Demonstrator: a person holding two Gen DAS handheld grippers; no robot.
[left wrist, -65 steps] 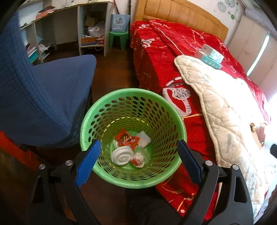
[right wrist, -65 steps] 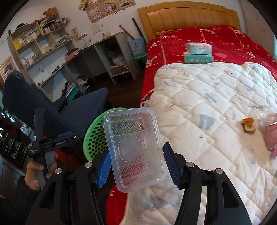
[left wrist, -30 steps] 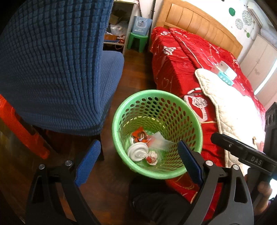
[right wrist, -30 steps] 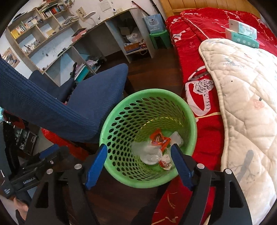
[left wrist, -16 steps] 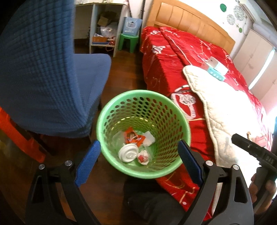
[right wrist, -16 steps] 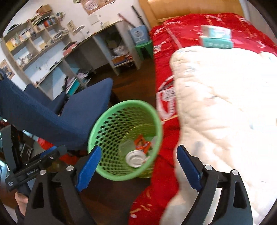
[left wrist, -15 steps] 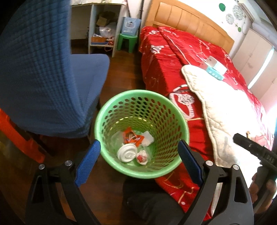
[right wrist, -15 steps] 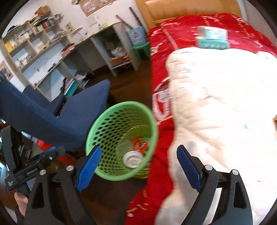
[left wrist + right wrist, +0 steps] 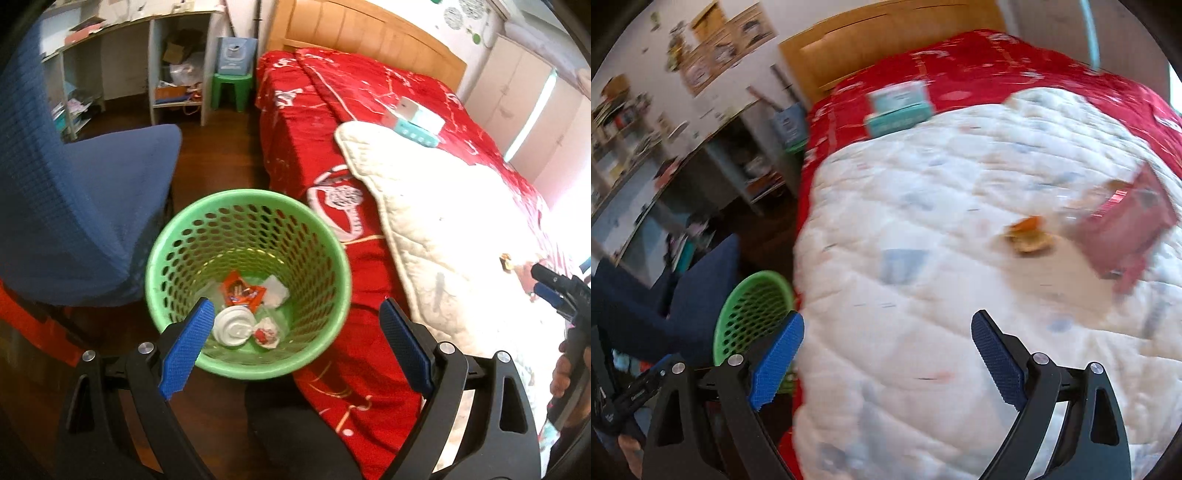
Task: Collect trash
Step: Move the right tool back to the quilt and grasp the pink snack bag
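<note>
Green basket (image 9: 334,236) on floor against bed (image 9: 306,122), within drop reach; wrappers, lid inside. Left gripper (image 9: 295,347) above basket, spread wide, empty. Right gripper (image 9: 886,354) released, empty, over quilt (image 9: 923,258), facing orange scrap (image 9: 1028,236) and pink packet (image 9: 1126,229), likely next trash.

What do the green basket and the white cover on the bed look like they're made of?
Green basket: looks like moulded plastic, slightly glossy, with evenly spaced holes through its wall. White cover: probably quilted fabric, matte, with puffy stitched squares, though the right wrist view is blurred.
</note>
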